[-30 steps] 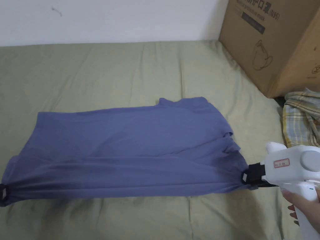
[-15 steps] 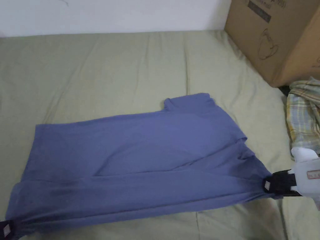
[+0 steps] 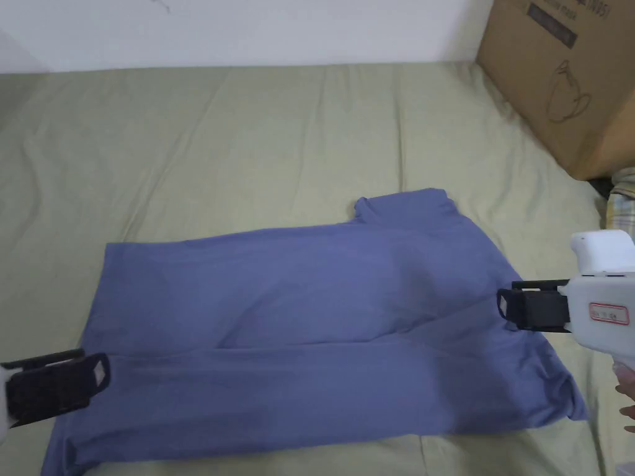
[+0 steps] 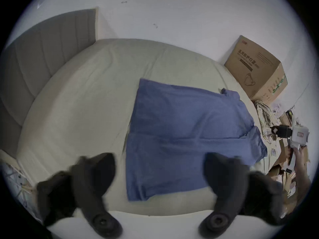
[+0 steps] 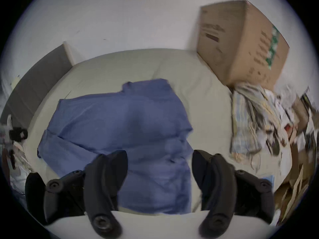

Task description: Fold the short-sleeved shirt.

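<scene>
A blue short-sleeved shirt (image 3: pixel 322 328) lies flat on the green bed sheet (image 3: pixel 248 155), folded lengthwise, with its near long edge laid over the body. One sleeve (image 3: pixel 403 207) sticks out at the far side. My left gripper (image 3: pixel 99 372) hovers at the shirt's left end, jaws wide apart and empty in the left gripper view (image 4: pixel 159 161). My right gripper (image 3: pixel 503 307) hovers over the shirt's right end, also open with nothing between its jaws (image 5: pixel 159 156). The shirt (image 5: pixel 120 122) lies below both of them.
A large cardboard box (image 3: pixel 558 80) stands on the bed at the back right. A plaid cloth (image 3: pixel 620 198) lies beside it. A grey headboard (image 4: pixel 43 70) bounds the left end, and a white wall runs along the far side.
Both grippers held the shirt's near edge stretched between them; they have let go and opened. The shirt has dropped flat, and the grippers have lifted off its ends.
</scene>
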{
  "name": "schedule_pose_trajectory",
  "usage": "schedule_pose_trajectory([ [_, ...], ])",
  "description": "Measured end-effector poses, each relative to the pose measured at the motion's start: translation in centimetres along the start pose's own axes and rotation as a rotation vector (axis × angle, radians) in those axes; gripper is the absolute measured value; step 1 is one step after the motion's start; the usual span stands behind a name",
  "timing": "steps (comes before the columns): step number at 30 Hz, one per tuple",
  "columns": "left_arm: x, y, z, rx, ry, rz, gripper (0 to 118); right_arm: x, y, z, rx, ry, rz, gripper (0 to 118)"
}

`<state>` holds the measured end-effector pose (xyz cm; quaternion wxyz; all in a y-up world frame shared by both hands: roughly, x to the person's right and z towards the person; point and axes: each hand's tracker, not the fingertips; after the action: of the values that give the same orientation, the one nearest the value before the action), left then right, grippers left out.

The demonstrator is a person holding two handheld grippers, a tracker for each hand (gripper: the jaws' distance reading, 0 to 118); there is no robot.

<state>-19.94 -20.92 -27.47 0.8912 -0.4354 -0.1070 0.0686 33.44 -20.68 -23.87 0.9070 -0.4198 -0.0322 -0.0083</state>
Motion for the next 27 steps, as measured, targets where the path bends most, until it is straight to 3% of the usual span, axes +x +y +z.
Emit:
schedule_pose_trajectory([
  [1,0.8,0.7,-0.2,0.011,0.000,-0.016,66,-0.9,0.6,-0.2,0.038,0.022,0.009,48],
  [2,1.4,1.4,-0.6,0.021,-0.010,-0.032,21,-1.7,1.2,-0.6,0.063,0.036,0.014,10],
  [3,1.4,2.0,-1.1,0.026,-0.008,-0.049,0,-2.4,1.8,-1.2,0.068,0.027,0.001,0],
  [12,-1.6,13.0,-10.5,0.024,0.022,-0.035,0,-3.7,5.2,-6.5,0.031,0.162,-0.045,0],
  [13,-2.5,14.5,-12.5,-0.002,-0.003,-0.001,10,-3.5,5.2,-7.1,0.019,0.161,-0.048,0],
  [14,-3.3,15.8,-14.4,-0.038,-0.022,0.013,32,-3.3,5.0,-7.6,0.009,0.156,-0.050,0],
  [16,-4.1,17.3,-17.8,-0.110,-0.005,0.005,109,-3.2,5.0,-8.0,-0.018,0.151,-0.053,0],
  [17,-4.4,17.7,-19.5,-0.143,0.028,-0.021,118,-3.0,4.9,-8.3,-0.028,0.148,-0.055,0],
  [21,-5.2,18.1,-23.9,-0.212,0.126,-0.095,115,-2.0,4.1,-9.7,-0.077,0.120,-0.061,0],
  [24,-5.4,17.3,-25.3,-0.242,0.082,-0.083,113,-1.5,4.0,-10.2,-0.085,0.096,-0.041,0],
  [25,-5.3,17.1,-25.2,-0.261,0.021,-0.091,100,-1.2,4.2,-10.4,-0.087,0.088,-0.038,0],
  [27,-4.4,16.6,-24.3,-0.224,0.090,-0.209,82,-0.4,4.9,-11.2,-0.090,0.078,-0.039,0],
])
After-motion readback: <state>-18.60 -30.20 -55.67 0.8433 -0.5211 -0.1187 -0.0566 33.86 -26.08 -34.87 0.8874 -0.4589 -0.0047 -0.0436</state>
